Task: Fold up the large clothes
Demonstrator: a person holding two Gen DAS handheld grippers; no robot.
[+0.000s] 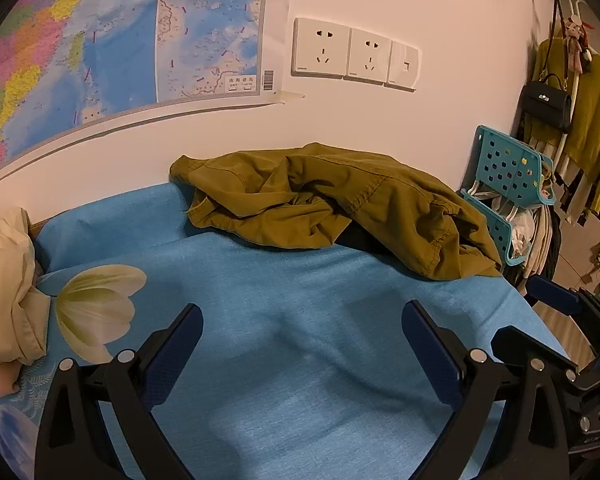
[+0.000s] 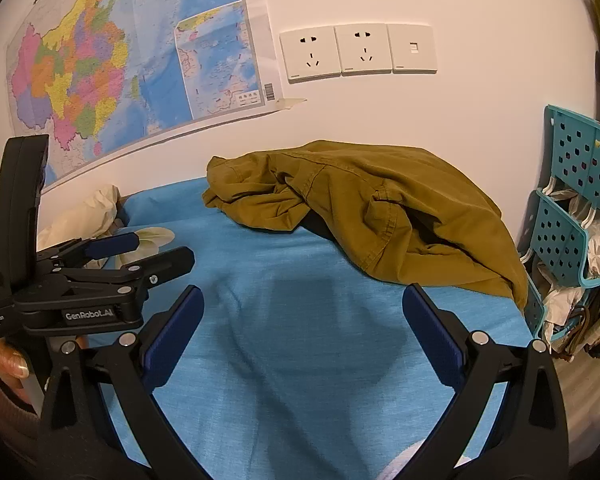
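Olive-green cotton, crumpled on blue bedding, untouched.

From the left wrist view: cream quilt (image 1: 8, 280) at the left edge; left gripper (image 1: 302, 316) low in the centre, jaws spread wide over bare blue sheet (image 1: 300, 360), nothing between them; olive jacket (image 1: 340, 204) heaped at upper centre against the white wall, well apart from both tools; right gripper (image 1: 556, 300) at the lower right edge, likewise spread and empty; teal perforated rack (image 1: 508, 168) at the right.
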